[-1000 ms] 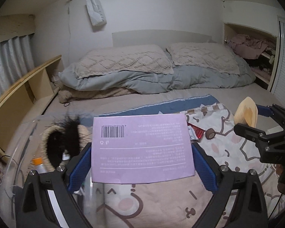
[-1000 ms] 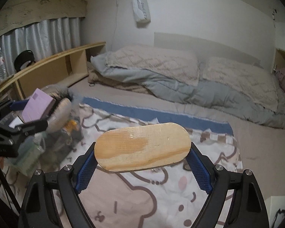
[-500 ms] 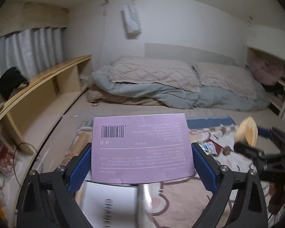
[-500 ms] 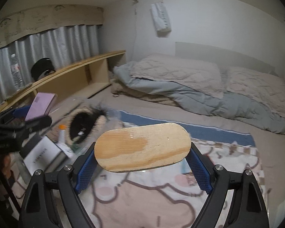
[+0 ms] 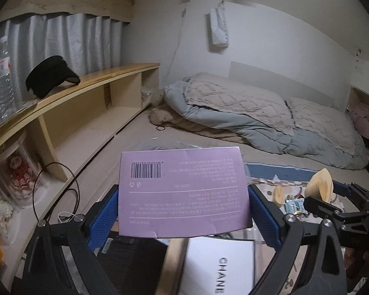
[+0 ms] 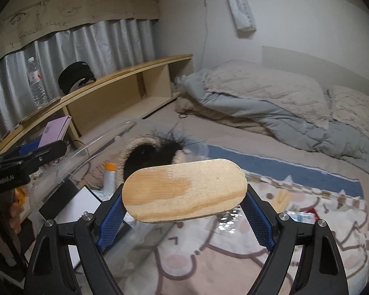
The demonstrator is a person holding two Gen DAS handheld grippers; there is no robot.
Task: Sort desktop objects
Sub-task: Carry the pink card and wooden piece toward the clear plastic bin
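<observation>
My left gripper (image 5: pixel 183 211) is shut on a flat purple box (image 5: pixel 183 191) with a barcode, held above a white box (image 5: pixel 219 265) and a black box (image 5: pixel 132 258). My right gripper (image 6: pixel 184 211) is shut on an oval wooden board (image 6: pixel 184 191), held flat over the cartoon-print blanket (image 6: pixel 209 258). In the left wrist view the wooden board (image 5: pixel 319 188) shows at the right, edge on. In the right wrist view the purple box (image 6: pixel 54 131) and the left gripper show at the far left, near the shelf.
A long wooden shelf (image 5: pixel 91 91) runs along the left wall with a black visor (image 5: pixel 50 75) and a water bottle (image 5: pixel 3 78) on top. A furry black and tan item (image 6: pixel 147 154), an orange-capped bottle (image 6: pixel 109 177) and small packets (image 5: pixel 292 204) lie on the blanket. Pillows and a quilt (image 5: pixel 246 113) lie behind.
Both grippers have swung left with their loads still held. The shelf, visor and bottle have come into view; the white and black boxes now lie under the purple box.
</observation>
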